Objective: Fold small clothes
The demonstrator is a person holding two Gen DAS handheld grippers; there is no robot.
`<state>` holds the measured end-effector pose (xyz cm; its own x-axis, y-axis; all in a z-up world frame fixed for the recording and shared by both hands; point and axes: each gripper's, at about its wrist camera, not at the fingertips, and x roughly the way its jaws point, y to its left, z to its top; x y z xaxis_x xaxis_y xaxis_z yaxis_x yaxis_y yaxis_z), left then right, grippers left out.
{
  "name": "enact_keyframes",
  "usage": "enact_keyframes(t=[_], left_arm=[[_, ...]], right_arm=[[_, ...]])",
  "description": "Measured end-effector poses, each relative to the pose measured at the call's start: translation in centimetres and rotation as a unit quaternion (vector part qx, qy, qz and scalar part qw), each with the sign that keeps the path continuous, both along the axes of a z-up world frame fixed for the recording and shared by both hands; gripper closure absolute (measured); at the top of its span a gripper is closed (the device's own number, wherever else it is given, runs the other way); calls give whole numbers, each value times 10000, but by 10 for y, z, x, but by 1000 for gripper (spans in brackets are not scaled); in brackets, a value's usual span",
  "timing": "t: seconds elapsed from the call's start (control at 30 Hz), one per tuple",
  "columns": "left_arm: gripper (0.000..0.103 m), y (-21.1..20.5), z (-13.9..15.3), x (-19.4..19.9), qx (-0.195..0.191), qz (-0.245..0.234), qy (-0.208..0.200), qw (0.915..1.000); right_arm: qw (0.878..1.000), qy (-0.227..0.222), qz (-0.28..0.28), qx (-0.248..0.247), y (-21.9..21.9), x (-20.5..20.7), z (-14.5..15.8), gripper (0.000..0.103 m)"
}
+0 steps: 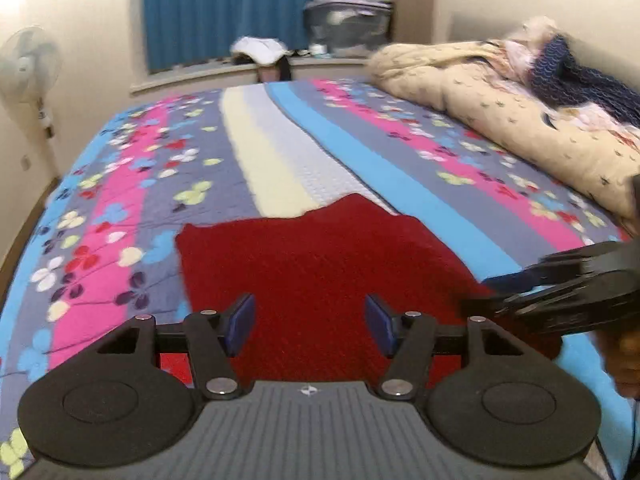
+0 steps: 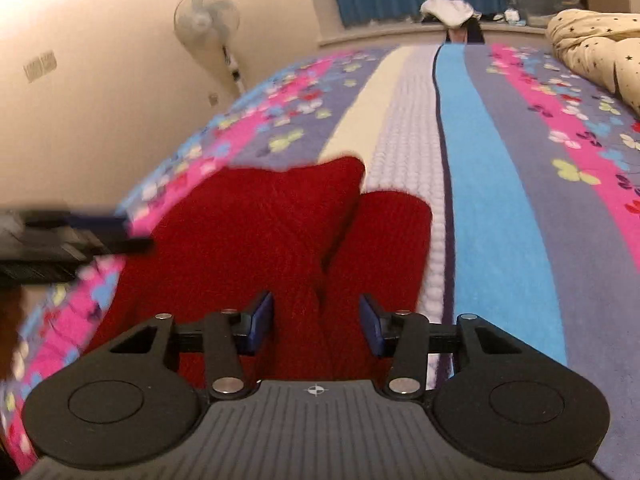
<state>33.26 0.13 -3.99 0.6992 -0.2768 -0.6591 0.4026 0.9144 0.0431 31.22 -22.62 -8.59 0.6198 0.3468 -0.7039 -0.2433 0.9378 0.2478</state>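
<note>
My left hand-held gripper [image 1: 310,322] hangs with its blue pads apart and nothing between them, low over the near edge of the dark red knitted garment [image 1: 320,264]. My right hand-held gripper [image 2: 316,322] is spread too, pads astride a raised ridge of the red knit without pressing it. The garment lies on the striped, flower-printed bedspread [image 1: 120,184], near my edge of the bed. Its long axis looks to run away from me up the stripes, and the far end splits into two blunt lobes pointing towards the blue curtain [image 1: 224,8], though I can't tell sleeves from hem. Risk, I'd say: closing on that ridge could pinch both layers and drag the whole piece askew. Far right, the cream star-print quilt [image 1: 500,120] lies well apart.
</note>
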Motion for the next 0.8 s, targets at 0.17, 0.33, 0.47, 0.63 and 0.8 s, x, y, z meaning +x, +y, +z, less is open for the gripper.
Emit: enact_keyframes(t=[0.17,0.33,0.47,0.63,0.8], left_arm=[[28,-11,-14,-18,561,329,159,9978],[9,-1,45,-81,24,796,-536,9954],[9,-11,70,-146,199,635,-1154,9911],[9,-17,72,-212,144,706,-1416,9873],[9,-22,46,-225,121,1146,-1132,9869]], right_arm=[[9992,107,-231,-321,0,-12,-2,31],[9922,-953,-572,-569,3,-61,48,27],[9810,-1533,-1113,-410,-4,-109,80,8],[9706,-1937,-1372,-395,-12,-181,97,1],[9690,-1813,-1629,-395,-2,-214,91,1]])
